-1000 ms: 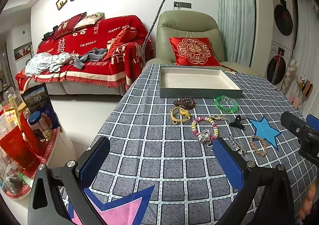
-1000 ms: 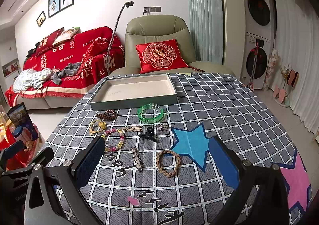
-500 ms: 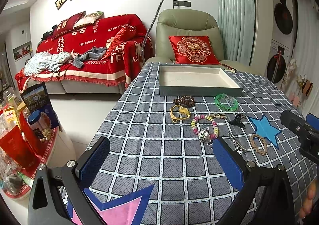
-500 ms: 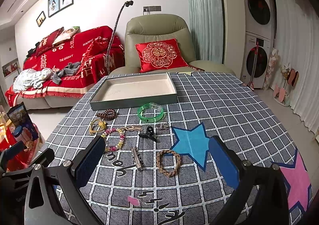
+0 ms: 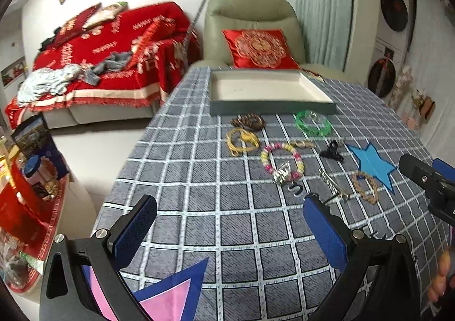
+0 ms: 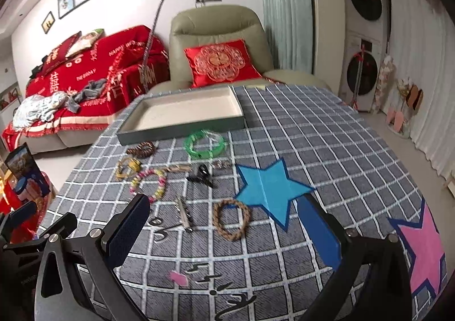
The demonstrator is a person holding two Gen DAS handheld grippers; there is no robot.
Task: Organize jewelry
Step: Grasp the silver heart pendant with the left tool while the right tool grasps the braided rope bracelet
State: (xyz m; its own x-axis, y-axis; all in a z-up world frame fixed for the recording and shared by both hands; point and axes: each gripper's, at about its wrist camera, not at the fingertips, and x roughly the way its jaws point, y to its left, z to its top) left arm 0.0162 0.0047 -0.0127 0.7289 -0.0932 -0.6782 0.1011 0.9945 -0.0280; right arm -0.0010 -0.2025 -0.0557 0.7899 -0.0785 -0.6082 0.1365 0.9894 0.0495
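Observation:
An empty grey tray (image 5: 270, 107) (image 6: 182, 130) stands at the far side of the checked tablecloth. In front of it lie a brown bead bracelet (image 5: 248, 121) (image 6: 141, 147), a green bangle (image 5: 312, 123) (image 6: 205, 143), a yellow cord bracelet (image 5: 241, 141) (image 6: 127, 167), a pink and yellow bead bracelet (image 5: 281, 160) (image 6: 148, 182), a black claw clip (image 5: 332, 150) (image 6: 200, 175), a silver hair clip (image 5: 332, 184) (image 6: 183, 211) and a braided rope bracelet (image 5: 365, 186) (image 6: 231, 218). My left gripper (image 5: 230, 230) is open, short of the jewelry. My right gripper (image 6: 224, 231) is open, with the rope bracelet and hair clip between its fingers' lines.
The table's left edge (image 5: 133, 150) drops to the floor, where a red stand with jars (image 5: 25, 187) sits close by. A green armchair (image 6: 219, 45) with a red cushion stands behind the tray. A person's fingers (image 5: 442, 278) show at the lower right.
Both grippers have tilted and shifted a little, blurring the views; the jewelry now sits slightly further along in both. Nothing was picked up or moved on the table.

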